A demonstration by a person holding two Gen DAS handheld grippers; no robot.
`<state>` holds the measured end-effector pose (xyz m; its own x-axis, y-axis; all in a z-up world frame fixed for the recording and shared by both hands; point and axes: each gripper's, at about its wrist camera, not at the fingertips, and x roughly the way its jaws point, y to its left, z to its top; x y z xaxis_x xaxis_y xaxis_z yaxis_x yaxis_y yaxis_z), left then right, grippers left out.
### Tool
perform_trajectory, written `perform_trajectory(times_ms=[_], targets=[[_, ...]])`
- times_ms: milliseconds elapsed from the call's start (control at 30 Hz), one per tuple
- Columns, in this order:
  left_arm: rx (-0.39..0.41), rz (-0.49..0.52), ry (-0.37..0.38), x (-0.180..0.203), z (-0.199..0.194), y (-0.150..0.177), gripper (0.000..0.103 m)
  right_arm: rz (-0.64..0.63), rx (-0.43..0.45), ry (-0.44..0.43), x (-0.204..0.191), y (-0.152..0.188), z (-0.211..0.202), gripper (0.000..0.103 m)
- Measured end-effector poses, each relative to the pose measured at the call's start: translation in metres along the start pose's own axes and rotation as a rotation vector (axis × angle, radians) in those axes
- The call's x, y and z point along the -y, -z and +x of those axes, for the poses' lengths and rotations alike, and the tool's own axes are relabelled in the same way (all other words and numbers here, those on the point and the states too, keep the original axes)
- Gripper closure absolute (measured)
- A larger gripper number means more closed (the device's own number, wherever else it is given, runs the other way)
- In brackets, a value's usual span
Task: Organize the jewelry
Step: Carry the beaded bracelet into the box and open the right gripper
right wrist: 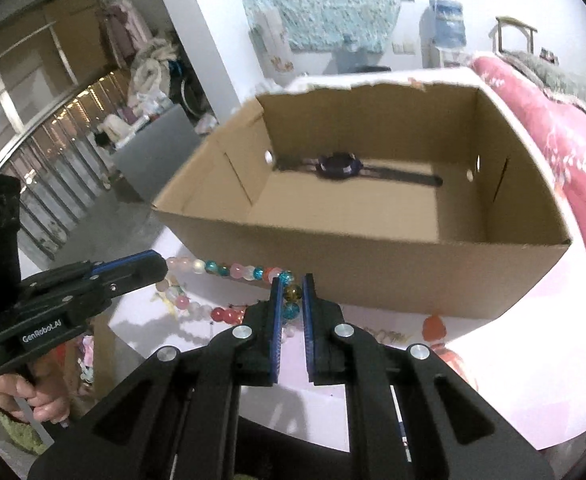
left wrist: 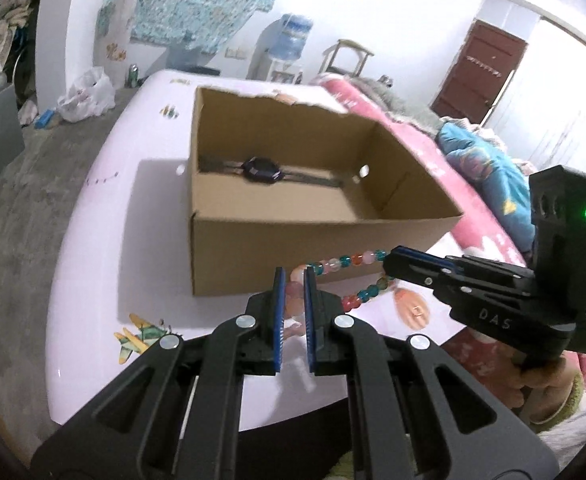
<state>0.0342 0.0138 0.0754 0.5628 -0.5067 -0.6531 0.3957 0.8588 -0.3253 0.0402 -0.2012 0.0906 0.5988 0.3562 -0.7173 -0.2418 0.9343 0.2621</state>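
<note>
A necklace of pink, teal and orange beads (left wrist: 345,260) hangs stretched between both grippers, above the white table and just in front of an open cardboard box (left wrist: 293,240). My left gripper (left wrist: 294,276) is shut on pink beads at one end. In the right wrist view my right gripper (right wrist: 293,282) is shut on amber and teal beads of the bead necklace (right wrist: 229,270) at the other end. A dark wristwatch (left wrist: 261,170) lies flat on the box floor near the far wall; the wristwatch (right wrist: 337,166) also shows in the right wrist view.
The white table (left wrist: 105,248) carries cartoon plane and fruit prints. A pink patterned blanket (left wrist: 425,148) and blue clothing lie to the right of the box. A hand (right wrist: 33,400) holds the left gripper's handle. Beyond are a water dispenser, a chair and a brown door.
</note>
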Motion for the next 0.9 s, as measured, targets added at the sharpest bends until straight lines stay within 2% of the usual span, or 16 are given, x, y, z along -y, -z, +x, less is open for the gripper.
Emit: perform_trajectory(times_ms=[167,233,333,400,500,567,633,767,900], targets=[[0.058,0.026,0.071,0.022,-0.033,-0.016,0.095,-0.047,0.068,-0.049,-0.008,-0.009,-0.036,0.093],[0.090,0.047,0.094,0.033,-0.044,-0.031,0.095,-0.074,0.113,-0.081,-0.011,-0.023,-0.051,0.093],[0.127,0.101,0.098,0.044,-0.049,-0.056,0.095,-0.121,0.146,-0.099,-0.011,-0.049,-0.058,0.093],[0.133,0.137,0.075,0.046,-0.040,-0.077,0.095,-0.132,0.131,-0.109,-0.006,-0.070,-0.047,0.093],[0.083,0.159,0.023,0.036,-0.009,-0.104,0.095,-0.116,-0.003,-0.133,0.011,-0.112,-0.001,0.093],[0.034,0.172,-0.022,0.026,0.018,-0.119,0.095,-0.100,-0.133,-0.133,0.021,-0.133,0.044,0.093],[-0.048,0.179,-0.086,0.014,0.053,-0.130,0.095,-0.075,-0.242,-0.132,0.029,-0.144,0.081,0.093],[-0.172,0.186,-0.139,-0.003,0.098,-0.132,0.095,-0.024,-0.471,-0.139,0.043,-0.150,0.153,0.093],[-0.270,0.197,-0.171,-0.013,0.123,-0.125,0.095,0.016,-0.591,-0.135,0.050,-0.143,0.189,0.093]])
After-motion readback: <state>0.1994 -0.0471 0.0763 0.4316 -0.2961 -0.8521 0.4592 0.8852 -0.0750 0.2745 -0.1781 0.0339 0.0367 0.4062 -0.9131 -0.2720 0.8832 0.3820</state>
